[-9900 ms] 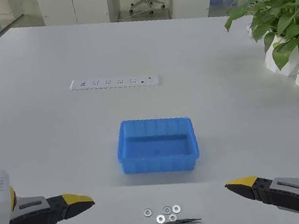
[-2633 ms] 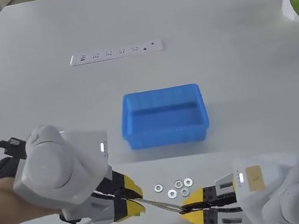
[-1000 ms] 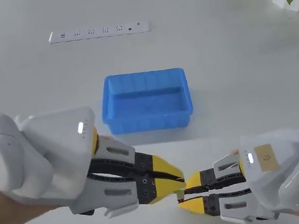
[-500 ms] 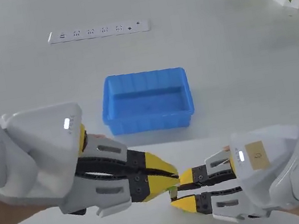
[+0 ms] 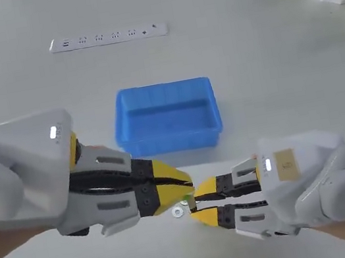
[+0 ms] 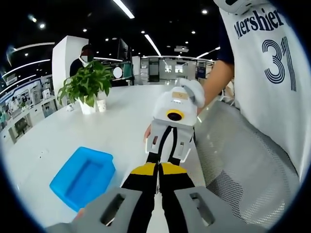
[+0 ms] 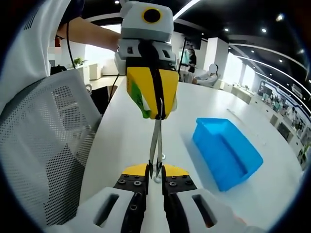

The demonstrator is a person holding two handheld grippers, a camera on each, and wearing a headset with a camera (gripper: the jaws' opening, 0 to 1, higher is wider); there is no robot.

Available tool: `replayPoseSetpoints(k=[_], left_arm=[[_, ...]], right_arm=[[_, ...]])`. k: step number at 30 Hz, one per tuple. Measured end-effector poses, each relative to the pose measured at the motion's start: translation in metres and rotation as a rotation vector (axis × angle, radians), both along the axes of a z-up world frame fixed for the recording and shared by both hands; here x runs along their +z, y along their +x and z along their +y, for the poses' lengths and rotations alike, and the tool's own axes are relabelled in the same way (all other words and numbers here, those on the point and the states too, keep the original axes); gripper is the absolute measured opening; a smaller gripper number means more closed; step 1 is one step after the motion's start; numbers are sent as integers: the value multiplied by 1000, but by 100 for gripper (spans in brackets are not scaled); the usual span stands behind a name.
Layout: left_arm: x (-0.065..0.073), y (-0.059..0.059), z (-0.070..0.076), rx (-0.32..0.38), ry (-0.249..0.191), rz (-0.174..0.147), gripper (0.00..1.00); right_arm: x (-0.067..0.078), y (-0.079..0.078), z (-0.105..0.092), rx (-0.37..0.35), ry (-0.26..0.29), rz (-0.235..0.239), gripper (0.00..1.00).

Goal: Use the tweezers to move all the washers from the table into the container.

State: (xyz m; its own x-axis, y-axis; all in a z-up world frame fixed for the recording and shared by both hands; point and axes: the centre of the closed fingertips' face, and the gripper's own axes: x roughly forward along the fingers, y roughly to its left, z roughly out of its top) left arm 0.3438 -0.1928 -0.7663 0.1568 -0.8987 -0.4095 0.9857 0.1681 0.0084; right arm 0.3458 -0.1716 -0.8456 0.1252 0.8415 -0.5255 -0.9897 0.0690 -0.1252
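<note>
Tweezers (image 7: 154, 141) now aloft between closed jaws

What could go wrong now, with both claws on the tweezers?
1. The tweezers stretch from the left gripper to the right gripper. If one lets go before the other grips well, they could drop.
2. The jaws meet right beside a washer, so a bump might flick it away from the container.

Tweezers (image 7: 156, 141) between left gripper (image 7: 158, 114) and right gripper (image 7: 155, 174), blue container (image 7: 226, 153) alongside
</note>
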Motion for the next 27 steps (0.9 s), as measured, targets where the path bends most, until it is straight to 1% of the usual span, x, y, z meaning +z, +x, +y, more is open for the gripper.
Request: replayPoseSetpoints(k=[2, 4, 6, 9, 10, 11, 12, 14, 15, 20, 27], left_arm=[[0, 1, 0, 5, -3, 13, 5], [-1, 2, 0, 5, -5, 9, 5], [-2, 3, 1, 8, -2, 6, 5], [-2, 4, 1, 11, -6, 1, 5], [-2, 5, 1, 14, -13, 9, 5], [-3, 6, 1, 15, -14, 9, 5], [-6, 6, 1, 15, -9, 12, 5], [-8, 5, 1, 9, -1, 14, 5], [-8, 4, 0, 7, -6, 18, 5], [-8, 4, 0, 10, -3, 11, 5], [-8, 3, 1, 16, -2, 17, 5]], right_arm=[[0, 1, 0, -6, 3, 5, 11], [-1, 2, 1, -12, 7, 17, 11], [-2, 3, 1, -14, 6, 11, 11], [-2, 6, 1, -22, 7, 17, 11], [-2, 6, 1, -24, 8, 22, 11], [-3, 6, 1, -26, 9, 32, 11], [-4, 7, 0, -26, 8, 32, 11], [-6, 6, -1, -25, -4, 34, 11], [-7, 5, -1, -23, -1, 38, 11], [-7, 4, -2, -26, 0, 40, 11], [-8, 3, 0, -23, 1, 49, 11]])
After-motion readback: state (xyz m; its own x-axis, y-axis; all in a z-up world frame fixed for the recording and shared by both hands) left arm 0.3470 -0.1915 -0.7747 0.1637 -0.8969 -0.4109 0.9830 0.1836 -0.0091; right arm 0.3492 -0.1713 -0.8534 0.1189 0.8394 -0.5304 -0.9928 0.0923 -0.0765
